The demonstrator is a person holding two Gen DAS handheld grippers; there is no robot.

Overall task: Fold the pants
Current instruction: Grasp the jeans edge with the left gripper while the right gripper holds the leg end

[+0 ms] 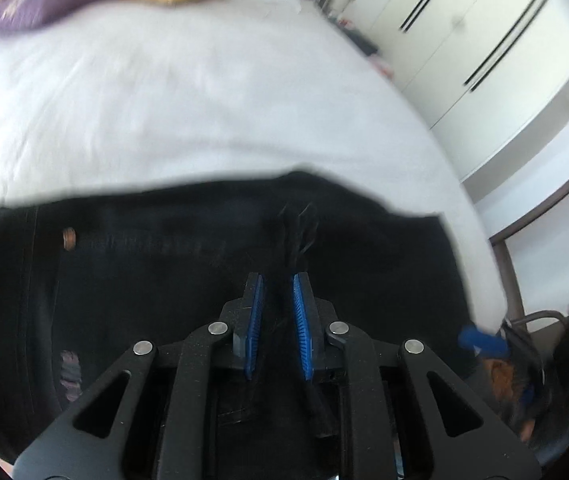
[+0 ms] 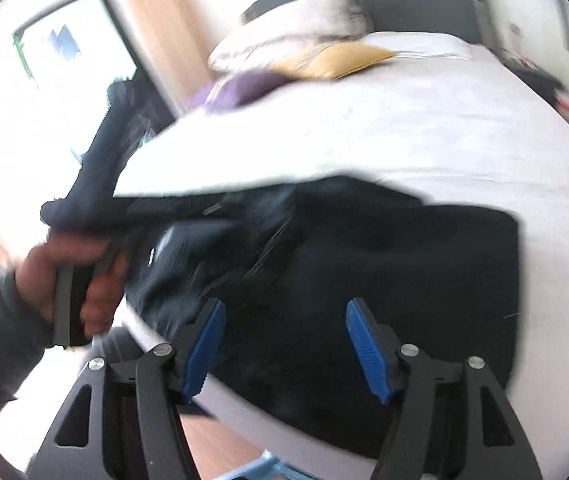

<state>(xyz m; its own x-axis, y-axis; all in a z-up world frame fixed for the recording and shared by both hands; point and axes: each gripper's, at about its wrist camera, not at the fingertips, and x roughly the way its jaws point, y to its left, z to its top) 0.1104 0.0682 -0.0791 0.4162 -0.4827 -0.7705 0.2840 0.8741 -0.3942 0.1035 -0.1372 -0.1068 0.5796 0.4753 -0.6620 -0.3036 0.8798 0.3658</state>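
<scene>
Black jeans (image 1: 204,264) with a copper button and a frayed hem lie on a white bed (image 1: 188,96). My left gripper (image 1: 278,284) is nearly shut, its blue pads pinching a frayed black edge of the jeans. In the right wrist view the jeans (image 2: 384,264) lie partly folded near the bed's edge. My right gripper (image 2: 284,312) is open and empty just above them. The left gripper body (image 2: 96,184), held by a hand, lifts a fold of the jeans at the left. The view is blurred by motion.
A yellow pillow (image 2: 340,60), a purple pillow (image 2: 240,88) and a white pillow (image 2: 292,32) lie at the head of the bed. White wardrobe doors (image 1: 484,40) stand to the right. A window is at the left in the right wrist view.
</scene>
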